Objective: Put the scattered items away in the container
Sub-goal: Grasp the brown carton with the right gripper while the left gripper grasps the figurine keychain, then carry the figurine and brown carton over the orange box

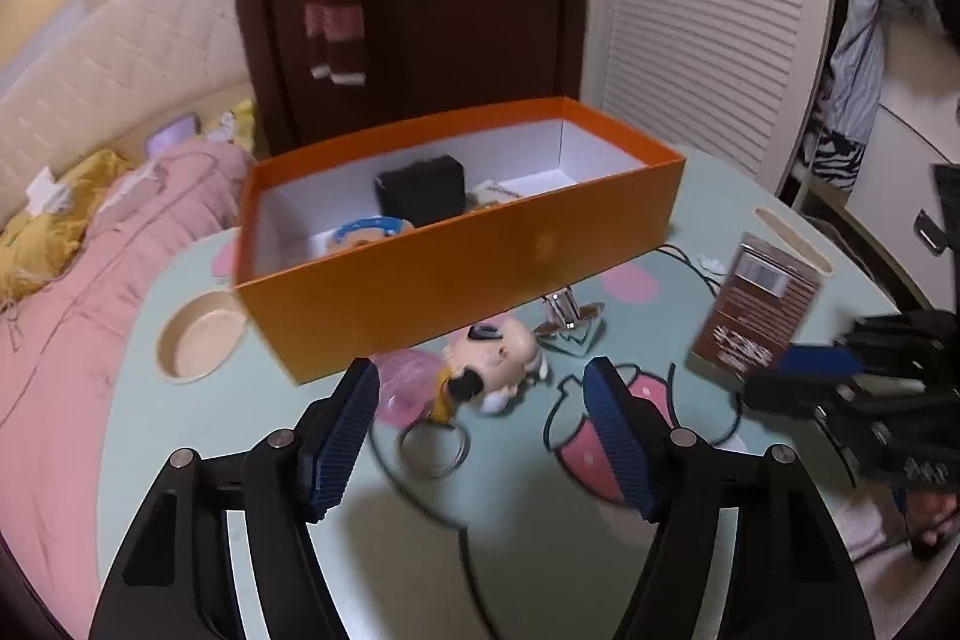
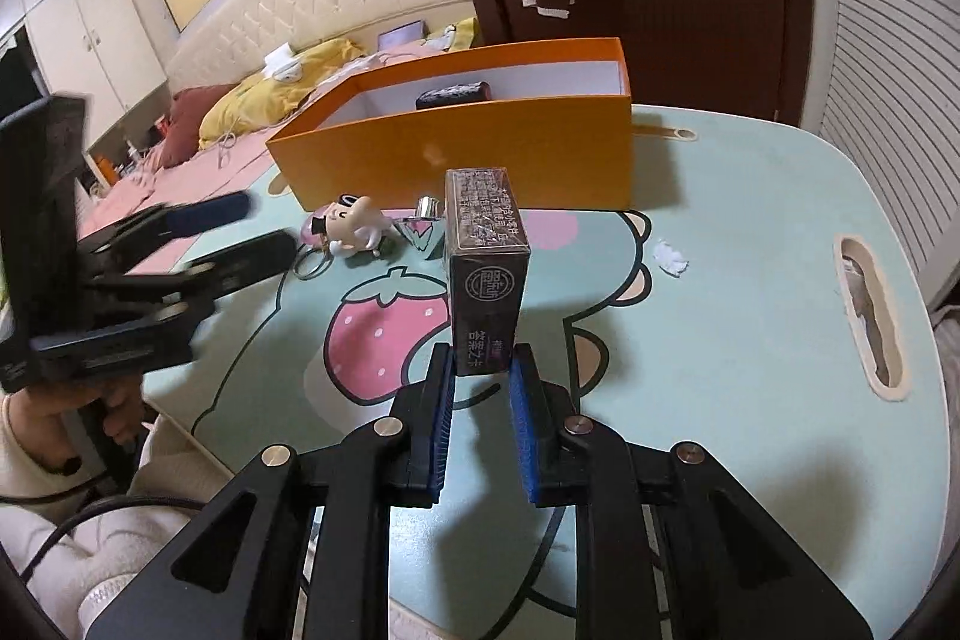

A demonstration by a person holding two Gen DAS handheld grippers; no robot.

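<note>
Right gripper point(image 2: 480, 370) clamping dark box point(image 2: 487, 268), orange container point(image 2: 480, 154) beyond

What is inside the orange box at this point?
In the orange box: a black case, a blue-and-white toy and something pale beside the case. The near wall hides the floor beneath them.

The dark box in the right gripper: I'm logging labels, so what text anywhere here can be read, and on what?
Dark box, lower face: "答案之卡", printed upside down; last character uncertain.
Same box, round seal emblem: too stylised to read.
Same box, top panel: fine print, too small to read.
Same box in the left wrist view: barcode label and text, blurred.
Orange box: no readable text.
</note>
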